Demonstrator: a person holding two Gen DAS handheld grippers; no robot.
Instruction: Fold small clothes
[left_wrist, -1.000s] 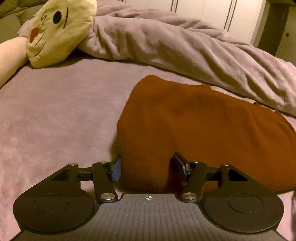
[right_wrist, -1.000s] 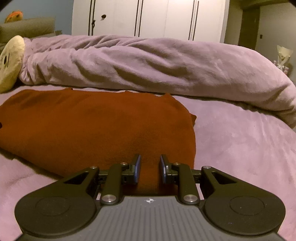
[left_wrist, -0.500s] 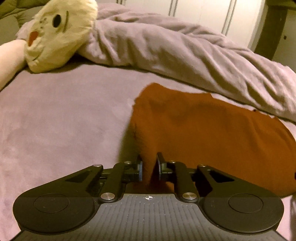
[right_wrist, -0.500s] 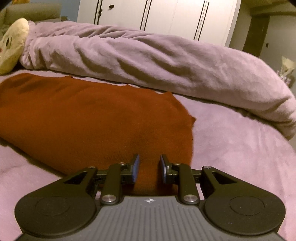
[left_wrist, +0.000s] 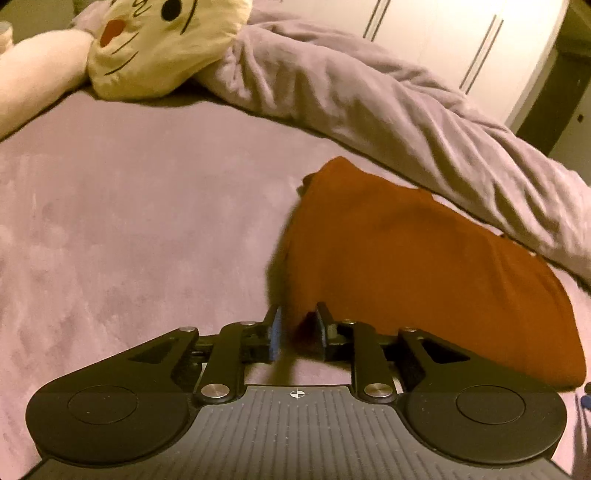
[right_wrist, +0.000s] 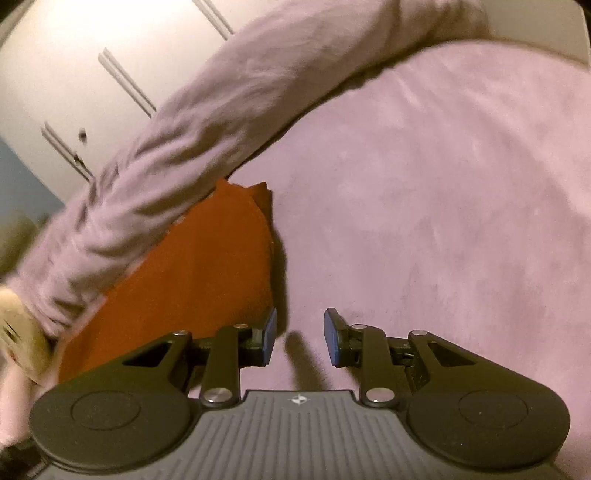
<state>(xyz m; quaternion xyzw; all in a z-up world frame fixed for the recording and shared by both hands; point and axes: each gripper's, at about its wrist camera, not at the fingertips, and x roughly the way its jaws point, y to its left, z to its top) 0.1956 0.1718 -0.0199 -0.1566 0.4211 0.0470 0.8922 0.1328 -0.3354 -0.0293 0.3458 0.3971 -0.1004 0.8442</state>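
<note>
The rust-brown cloth lies folded on the mauve bed sheet, its long side against the rolled duvet. My left gripper is at the cloth's near left corner. Its jaws are opening: the corner sits between them against the right finger, with a gap at the left pad. In the right wrist view, which is strongly tilted, the cloth lies left of my right gripper. Those jaws are opening too, with only bare sheet between them and the left finger beside the cloth's edge.
A rolled mauve duvet runs along the far side of the bed, also visible as the duvet. A yellow plush face pillow rests at its left end. White wardrobe doors stand behind.
My left gripper shut on the cloth's left corner, drew it inward so the cloth narrowed, then began to part. My right gripper let go of the cloth's edge, rolled and slid off onto bare sheet.
</note>
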